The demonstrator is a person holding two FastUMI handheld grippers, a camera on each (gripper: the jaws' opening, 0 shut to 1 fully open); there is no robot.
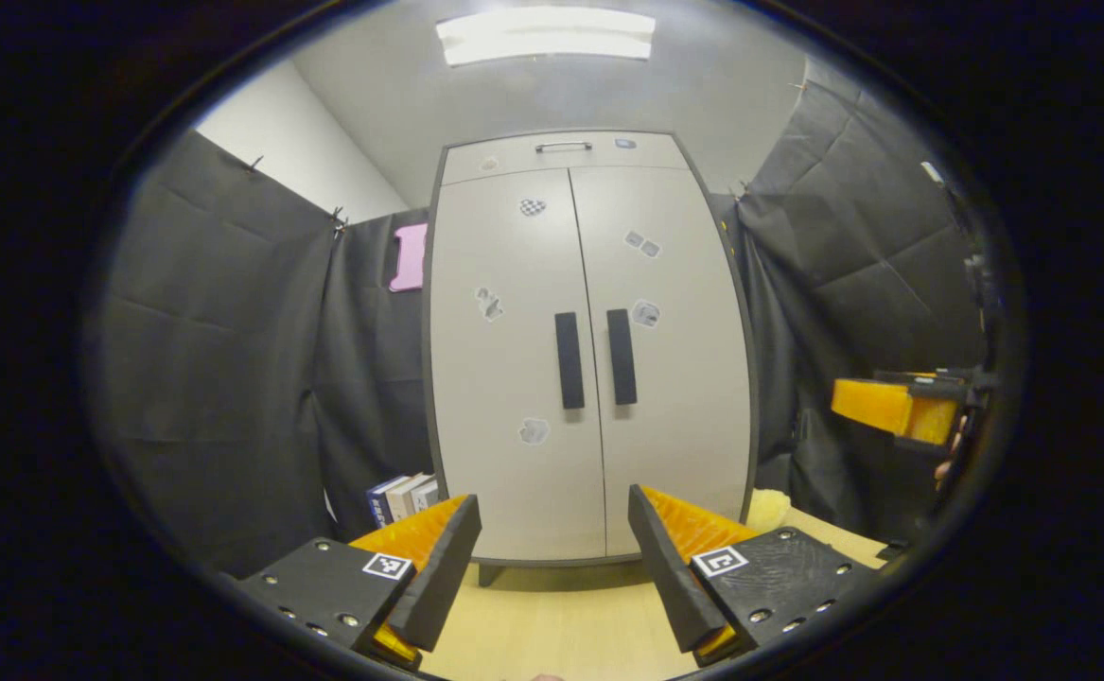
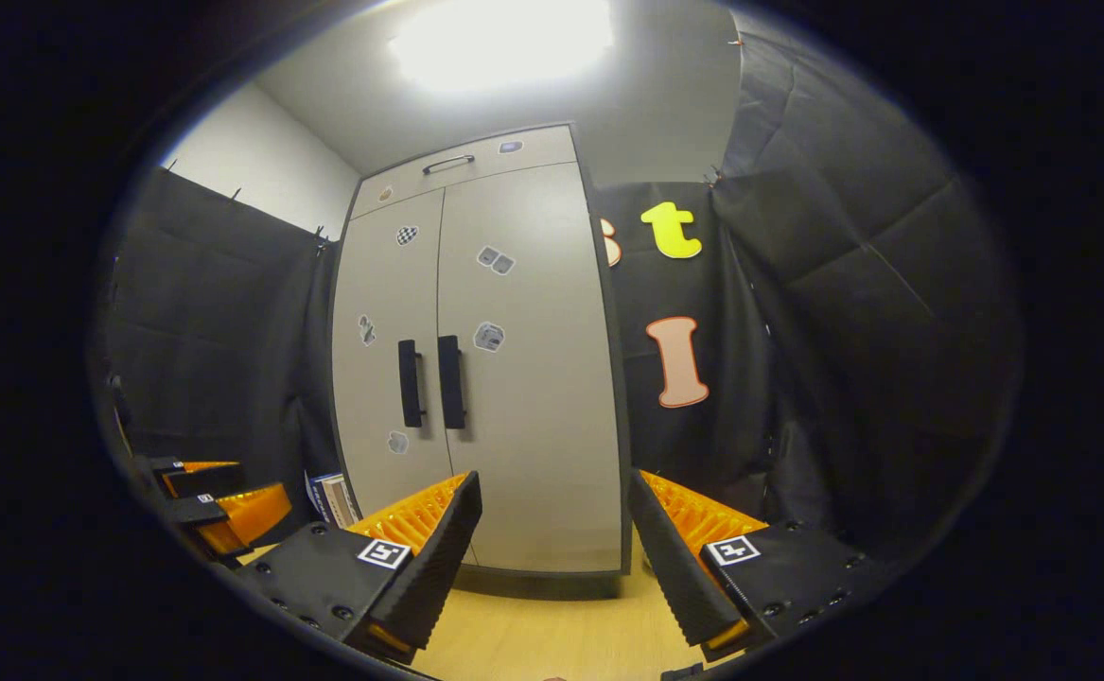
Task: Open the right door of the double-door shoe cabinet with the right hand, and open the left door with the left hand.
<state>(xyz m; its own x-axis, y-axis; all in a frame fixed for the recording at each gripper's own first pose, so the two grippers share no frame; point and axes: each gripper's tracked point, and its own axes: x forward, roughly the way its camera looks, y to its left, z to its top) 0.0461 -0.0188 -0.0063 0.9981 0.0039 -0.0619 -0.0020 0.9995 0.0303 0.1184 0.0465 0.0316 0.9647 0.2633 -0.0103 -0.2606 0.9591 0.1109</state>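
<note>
We stand in a booth walled with black cloth, a white wall and grey ceiling above it, a bright ceiling light overhead. Low at the left, a few books lean beside the shoe cabinet, which stands on a pale wood counter. In the left gripper view our left gripper hangs well short of the cabinet with its fingers wide apart, holding nothing. Both doors are closed: the left door and right door meet at the middle, their black handles side by side. Small stickers dot the doors, and a metal handle sits on the top panel. Something yellow lies by the cabinet's right foot. In the right gripper view our right gripper is likewise spread open and empty, well away from the cabinet.
</note>
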